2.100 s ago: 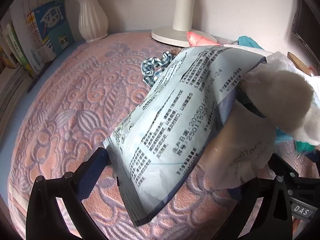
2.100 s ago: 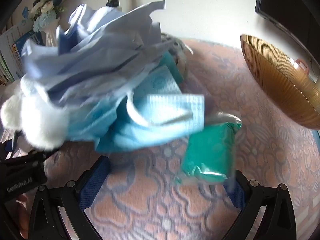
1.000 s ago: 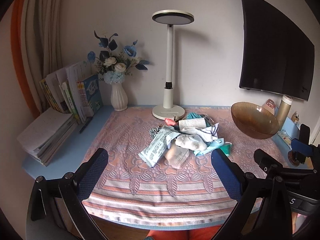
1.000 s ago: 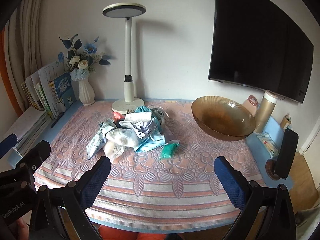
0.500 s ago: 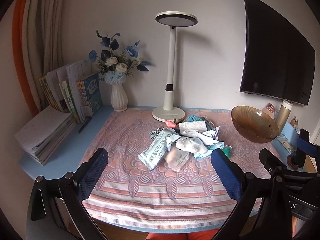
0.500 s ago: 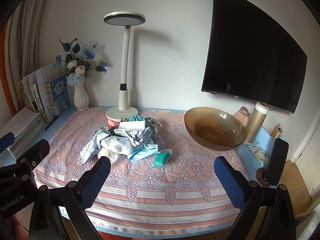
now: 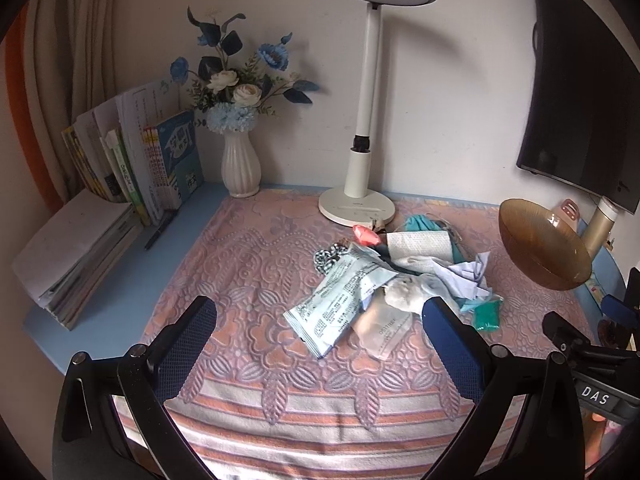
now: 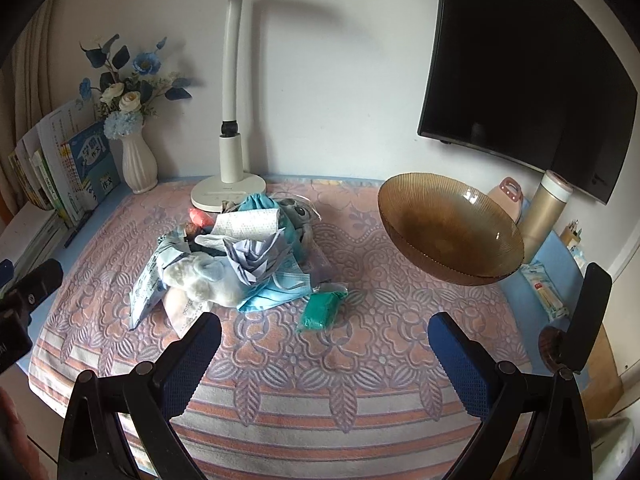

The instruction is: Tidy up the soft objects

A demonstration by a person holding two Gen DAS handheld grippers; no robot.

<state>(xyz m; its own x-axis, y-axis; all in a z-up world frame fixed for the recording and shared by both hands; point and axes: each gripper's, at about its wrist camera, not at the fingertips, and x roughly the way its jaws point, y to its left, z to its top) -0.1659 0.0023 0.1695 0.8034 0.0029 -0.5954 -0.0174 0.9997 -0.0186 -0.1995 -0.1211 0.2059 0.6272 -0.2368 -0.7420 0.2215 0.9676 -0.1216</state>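
Both grippers, left gripper point(image 7: 318, 340) and right gripper point(image 8: 324, 354), hold jaws wide, empty; the green packet point(image 8: 320, 306) looks light, squashy, best pinched mid-body.

1. We read "DAS" on a small label plate point(image 7: 595, 395) on the black gripper body at the lower right of the left wrist view.
2. We make out "作文" on the blue book cover point(image 7: 180, 156) beside the vase.
3. The pale packet point(image 7: 340, 304) carries printed lines too small for us to read.
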